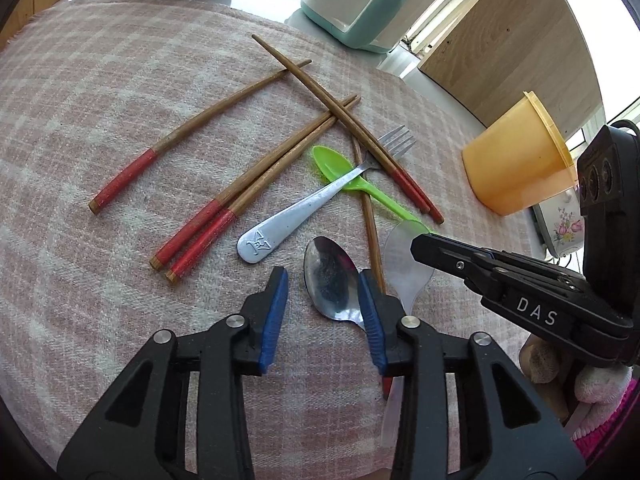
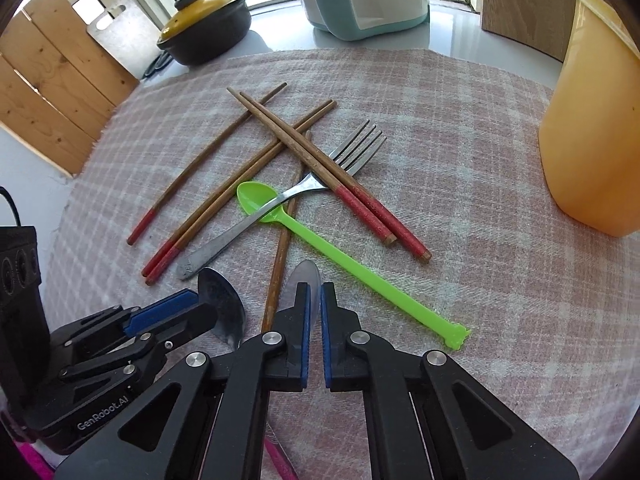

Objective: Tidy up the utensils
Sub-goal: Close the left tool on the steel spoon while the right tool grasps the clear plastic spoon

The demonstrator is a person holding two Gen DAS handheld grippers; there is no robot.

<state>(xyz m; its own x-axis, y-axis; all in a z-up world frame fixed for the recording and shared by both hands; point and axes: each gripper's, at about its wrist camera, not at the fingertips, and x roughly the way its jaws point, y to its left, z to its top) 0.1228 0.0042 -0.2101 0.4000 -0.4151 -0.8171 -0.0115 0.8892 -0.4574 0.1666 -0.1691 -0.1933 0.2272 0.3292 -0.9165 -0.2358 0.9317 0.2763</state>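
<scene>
Right wrist view: the right gripper (image 2: 314,304), bottom centre, pinches a clear spoon (image 2: 306,280) between nearly closed jaws. The left gripper (image 1: 323,292) stands part open, empty, around a metal spoon (image 1: 332,280). Chopsticks (image 2: 280,136), fork (image 2: 352,152) and green spoon (image 2: 320,236) lie mid-frame; the yellow tub (image 2: 588,128) stands right.

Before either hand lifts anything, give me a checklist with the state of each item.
1. Right tongs shut on the clear plastic spoon: ok, pads pinch its bowl.
2. Left tongs gripping the metal spoon: not ok, pads stand apart around its bowl.
3. Clear spoon free of other utensils: cannot tell, the single chopstick runs right beside it.
4. Yellow container upright and within view for drop-off: ok.
5. Green spoon free to lift: not ok, the fork lies across it.
</scene>
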